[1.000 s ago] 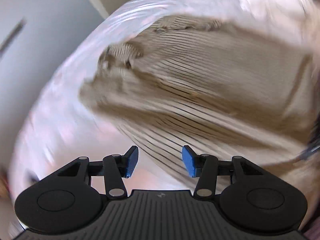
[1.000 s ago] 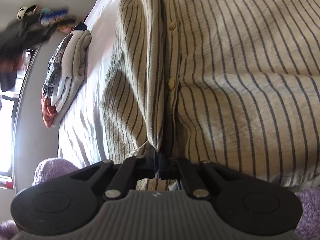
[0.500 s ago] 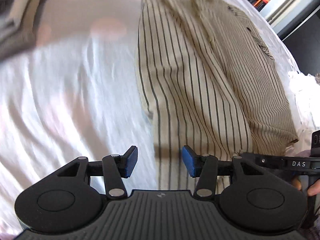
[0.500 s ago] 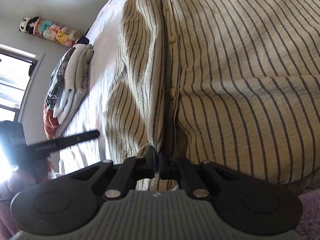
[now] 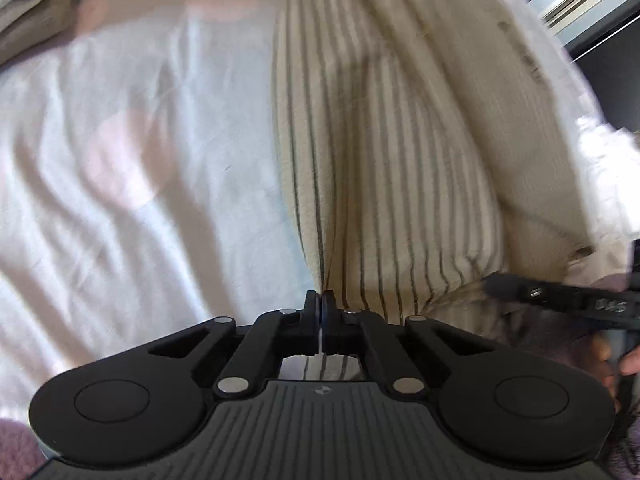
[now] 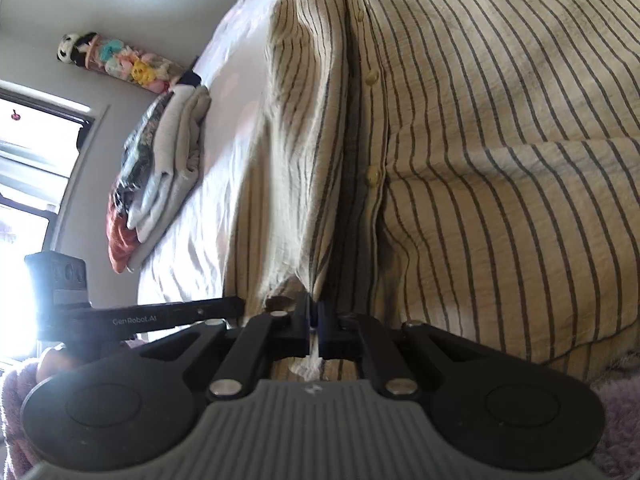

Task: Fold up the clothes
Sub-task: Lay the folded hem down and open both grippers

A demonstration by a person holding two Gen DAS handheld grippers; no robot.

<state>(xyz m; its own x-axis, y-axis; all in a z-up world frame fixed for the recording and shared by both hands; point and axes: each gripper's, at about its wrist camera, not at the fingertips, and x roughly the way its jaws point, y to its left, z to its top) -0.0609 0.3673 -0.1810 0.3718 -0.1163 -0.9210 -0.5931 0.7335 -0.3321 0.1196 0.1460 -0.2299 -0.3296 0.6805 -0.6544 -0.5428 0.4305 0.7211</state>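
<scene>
Both hand-held grippers, left (image 5: 320,304) & right (image 6: 314,312), clamped on striped shirt (image 6: 480,140) hem; folded stack (image 6: 160,172) at 9 o'clock on bed (image 5: 140,160).

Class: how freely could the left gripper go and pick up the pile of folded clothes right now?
Probably not freely: the left gripper is shut on the striped shirt's hem, and the pile lies apart across the bedsheet.

The right hand-held gripper (image 6: 314,320) pinches the hem of the striped shirt (image 6: 480,140) beside its button placket. The shirt lies on a bed (image 6: 224,184). A stack of folded clothes (image 6: 160,168) sits farther left on it.
</scene>
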